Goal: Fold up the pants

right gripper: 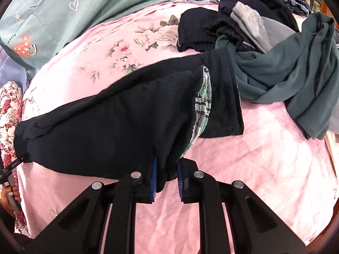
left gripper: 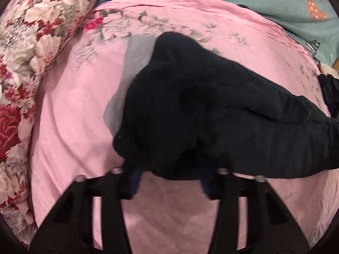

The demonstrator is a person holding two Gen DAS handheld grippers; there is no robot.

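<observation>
Black pants lie stretched across the pink bedsheet. My left gripper has its blue pads on either side of a bunched edge of the pants, and the cloth fills the gap. In the right wrist view the pants run leftward to a gathered end, pinched where the left gripper meets it. My right gripper is shut on the near edge of the pants. A green plaid lining shows beside that grip.
A floral pillow lies at the left and a teal quilt at the back. A pile of dark and grey clothes with a dark green garment sits at the right. A grey cloth lies under the pants.
</observation>
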